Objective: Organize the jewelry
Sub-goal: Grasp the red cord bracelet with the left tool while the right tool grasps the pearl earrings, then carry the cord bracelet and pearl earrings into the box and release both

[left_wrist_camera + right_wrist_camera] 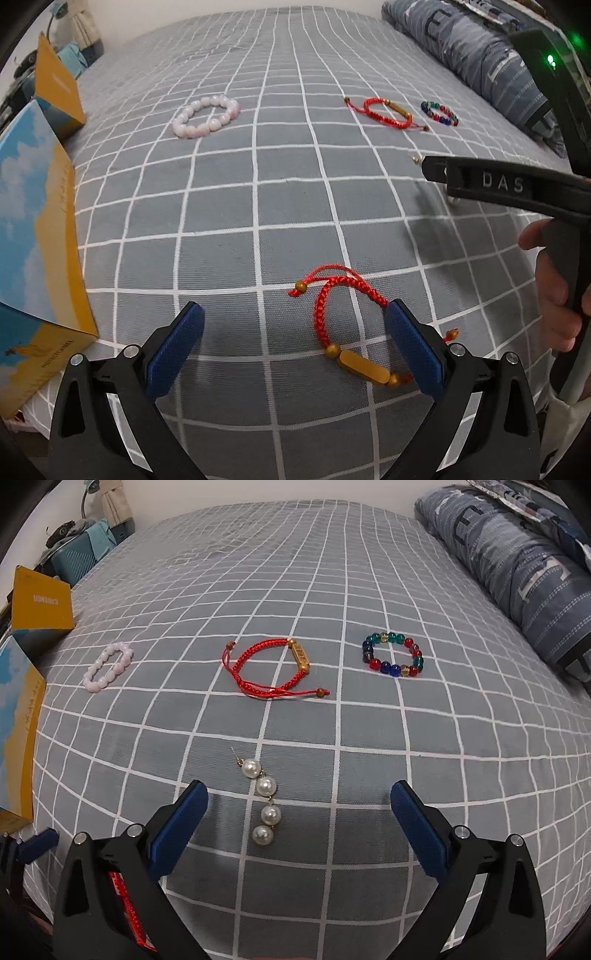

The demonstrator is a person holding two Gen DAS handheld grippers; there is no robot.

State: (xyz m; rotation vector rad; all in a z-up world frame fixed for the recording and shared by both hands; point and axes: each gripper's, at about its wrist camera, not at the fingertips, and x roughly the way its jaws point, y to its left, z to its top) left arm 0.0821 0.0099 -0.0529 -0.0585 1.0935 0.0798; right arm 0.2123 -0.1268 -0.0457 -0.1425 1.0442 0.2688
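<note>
A red cord bracelet with a gold bar [343,328] lies on the checked bedsheet between the open jaws of my left gripper [293,345], touching its right pad. Farther off lie a pink bead bracelet [207,116], a second red cord bracelet [384,110] and a multicolour bead bracelet [439,112]. In the right wrist view my right gripper [299,825] is open over a pearl earring [260,801], which lies nearer its left pad. Beyond it lie the pink bracelet [107,666], red bracelet [275,668] and multicolour bracelet [393,653].
A yellow and blue box [33,258] and a yellow box [59,92] stand at the left edge of the bed. A blue patterned pillow [517,565] lies along the right side. The right gripper's body [509,184] and hand cross the left wrist view.
</note>
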